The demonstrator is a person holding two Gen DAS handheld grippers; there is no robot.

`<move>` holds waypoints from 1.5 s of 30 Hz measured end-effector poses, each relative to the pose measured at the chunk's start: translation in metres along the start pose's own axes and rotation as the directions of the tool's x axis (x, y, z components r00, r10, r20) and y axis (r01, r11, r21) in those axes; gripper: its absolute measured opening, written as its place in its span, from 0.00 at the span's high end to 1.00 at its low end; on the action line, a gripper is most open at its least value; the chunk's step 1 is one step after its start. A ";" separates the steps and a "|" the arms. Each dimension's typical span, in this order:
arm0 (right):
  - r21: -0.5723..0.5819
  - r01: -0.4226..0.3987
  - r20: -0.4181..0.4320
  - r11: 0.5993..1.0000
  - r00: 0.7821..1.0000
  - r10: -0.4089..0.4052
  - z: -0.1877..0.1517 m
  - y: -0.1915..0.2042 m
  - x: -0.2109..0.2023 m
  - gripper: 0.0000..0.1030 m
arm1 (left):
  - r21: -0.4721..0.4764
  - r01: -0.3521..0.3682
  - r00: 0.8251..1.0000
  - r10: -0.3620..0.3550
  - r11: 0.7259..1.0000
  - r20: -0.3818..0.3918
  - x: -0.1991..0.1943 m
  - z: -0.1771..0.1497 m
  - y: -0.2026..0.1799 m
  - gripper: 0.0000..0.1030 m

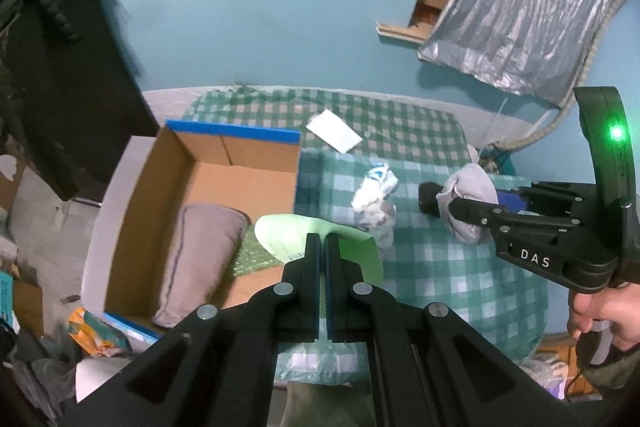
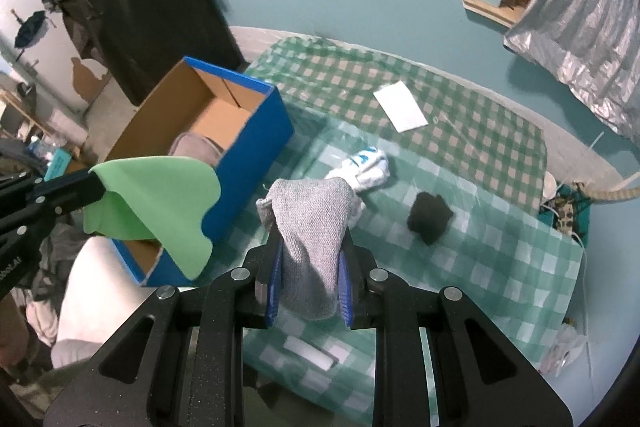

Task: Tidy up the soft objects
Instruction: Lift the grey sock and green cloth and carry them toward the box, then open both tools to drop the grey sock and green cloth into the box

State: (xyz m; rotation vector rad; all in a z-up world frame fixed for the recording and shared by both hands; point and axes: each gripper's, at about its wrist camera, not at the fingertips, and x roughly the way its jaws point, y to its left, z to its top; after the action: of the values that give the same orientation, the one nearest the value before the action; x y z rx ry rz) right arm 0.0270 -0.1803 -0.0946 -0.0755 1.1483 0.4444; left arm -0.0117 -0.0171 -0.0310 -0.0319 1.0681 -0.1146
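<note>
The left gripper (image 1: pixel 323 247), clamped on a green cloth (image 2: pixel 154 199), seems just beside the box (image 2: pixel 256 131), nearer than the right gripper (image 2: pixel 310 227) pinching a grey sock (image 2: pixel 312 227).

Open-topped blue box (image 2: pixel 224 131) with gray pillow (image 1: pixel 204 259) inside; white socks (image 2: pixel 366 169) and black bundle (image 2: pixel 430 219) on checkered cloth (image 2: pixel 500 247).

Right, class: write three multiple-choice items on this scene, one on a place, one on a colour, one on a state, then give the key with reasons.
1. Where does the black bundle lie?
A in the box
B on the checked cloth
C in a gripper

2. What colour is the box outside?
A blue
B red
C white

3. What is the left gripper doing?
A hanging open
B clamping a green cloth
C clamping a sock

Key: B, it rests on the checks; A, its walls show blue; B, green cloth hangs from its shut fingers.
</note>
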 end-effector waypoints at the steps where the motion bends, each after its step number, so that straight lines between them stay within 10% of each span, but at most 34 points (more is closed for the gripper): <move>1: -0.003 -0.002 0.004 1.000 1.000 0.002 0.002 0.002 -0.001 0.79 | -0.005 -0.004 1.000 0.004 1.000 0.005 -0.003 0.001 0.002 0.98; 22: -0.165 -0.094 0.011 0.982 0.995 0.097 0.049 0.090 0.017 0.79 | -0.186 -0.118 0.992 0.126 0.975 0.031 -0.018 -0.004 0.084 0.98; 45: -0.213 -0.159 -0.095 0.964 0.985 0.142 0.077 0.158 0.084 0.79 | -0.247 -0.238 0.970 0.214 0.940 -0.119 0.039 -0.027 0.155 0.98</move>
State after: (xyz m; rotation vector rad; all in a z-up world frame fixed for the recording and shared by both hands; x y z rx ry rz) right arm 0.0616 0.0111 -0.1114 -0.2009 1.1842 0.7086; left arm -0.0048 0.1332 -0.0907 -0.1407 1.1647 0.2352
